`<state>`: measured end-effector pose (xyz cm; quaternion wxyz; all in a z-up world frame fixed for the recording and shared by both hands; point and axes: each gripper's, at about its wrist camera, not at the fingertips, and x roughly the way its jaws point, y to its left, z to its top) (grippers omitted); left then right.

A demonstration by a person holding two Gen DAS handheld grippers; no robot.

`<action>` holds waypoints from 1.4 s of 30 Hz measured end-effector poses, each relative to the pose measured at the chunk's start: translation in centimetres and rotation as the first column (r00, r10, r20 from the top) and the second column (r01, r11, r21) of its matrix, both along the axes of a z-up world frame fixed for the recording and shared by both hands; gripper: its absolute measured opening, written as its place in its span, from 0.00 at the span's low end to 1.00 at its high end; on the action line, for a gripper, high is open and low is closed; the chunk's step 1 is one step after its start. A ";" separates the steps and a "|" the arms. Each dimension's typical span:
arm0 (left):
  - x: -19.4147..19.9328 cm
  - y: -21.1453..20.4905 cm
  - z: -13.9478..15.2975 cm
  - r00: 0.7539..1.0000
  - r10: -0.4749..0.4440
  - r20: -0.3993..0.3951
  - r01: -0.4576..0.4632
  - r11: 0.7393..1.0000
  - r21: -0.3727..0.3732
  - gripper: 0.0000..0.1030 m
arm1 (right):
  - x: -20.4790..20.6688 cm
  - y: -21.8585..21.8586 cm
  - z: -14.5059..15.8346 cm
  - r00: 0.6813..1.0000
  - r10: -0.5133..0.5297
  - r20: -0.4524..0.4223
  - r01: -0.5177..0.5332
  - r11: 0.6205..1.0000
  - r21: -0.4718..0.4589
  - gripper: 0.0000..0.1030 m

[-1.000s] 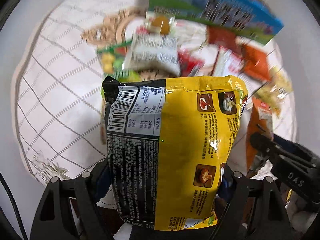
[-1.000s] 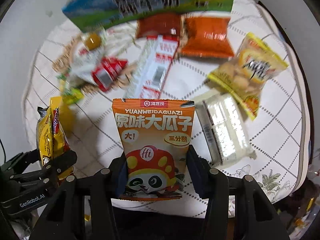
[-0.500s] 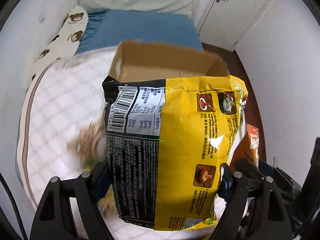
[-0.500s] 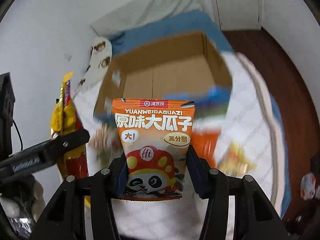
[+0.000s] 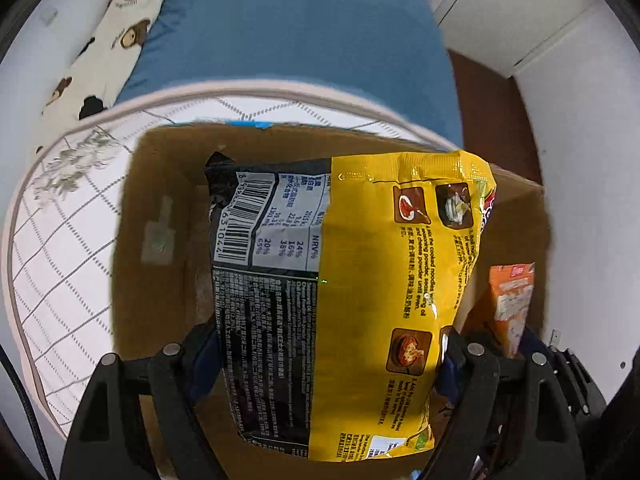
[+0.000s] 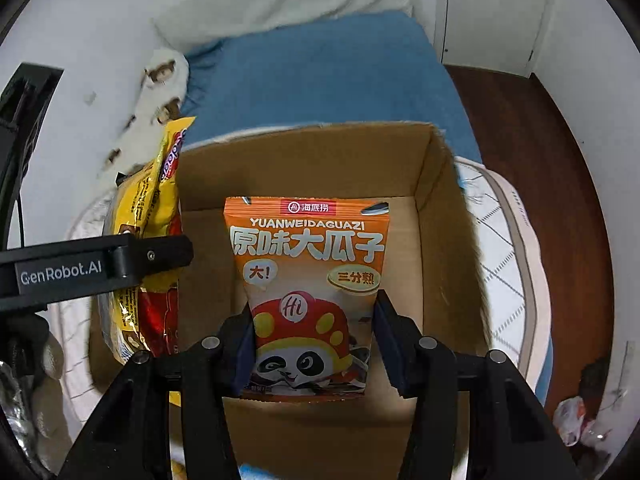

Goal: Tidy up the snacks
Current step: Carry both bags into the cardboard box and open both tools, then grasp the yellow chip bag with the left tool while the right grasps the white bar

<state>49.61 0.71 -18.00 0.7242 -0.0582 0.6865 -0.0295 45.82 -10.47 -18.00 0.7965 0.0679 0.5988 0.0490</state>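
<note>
Above the open cardboard box [image 6: 440, 240] on the bed, my left gripper [image 5: 328, 352] pinches a yellow noodle packet [image 5: 400, 280] while my right gripper [image 6: 312, 344] clamps an orange sunflower-seed pouch [image 6: 308, 280]. Both hang over the bare box floor. I should lower each clear of the walls, then release side by side, lying flat.

Cardboard box [image 5: 160, 264] floor mostly hidden behind yellow noodle packet [image 5: 400, 280]; contents perhaps none.

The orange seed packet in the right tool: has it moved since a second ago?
Yes. The orange seed packet went from above the quilt's snack pile to above the open cardboard box, clamped throughout.
</note>
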 end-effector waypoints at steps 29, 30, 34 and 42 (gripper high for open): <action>-3.1 1.4 -0.3 0.994 -0.023 0.107 0.020 1.000 0.023 0.90 | 0.5 0.0 -2.7 0.999 0.001 -0.049 -0.003 0.999 -0.033 0.90; -3.6 1.6 0.2 0.992 -0.024 0.121 0.021 0.999 0.025 0.90 | 0.1 -0.3 -2.2 0.999 -0.002 -0.039 0.001 0.999 -0.036 0.90; -5.7 1.9 2.1 0.985 -0.039 0.167 0.034 0.999 0.038 0.90 | -1.7 -0.9 0.1 1.000 -0.007 0.006 0.007 0.999 -0.043 0.90; -9.9 2.0 7.0 0.963 -0.048 0.265 0.038 0.998 0.041 0.90 | -5.6 -1.4 5.0 0.995 -0.027 0.099 0.030 0.999 -0.034 0.90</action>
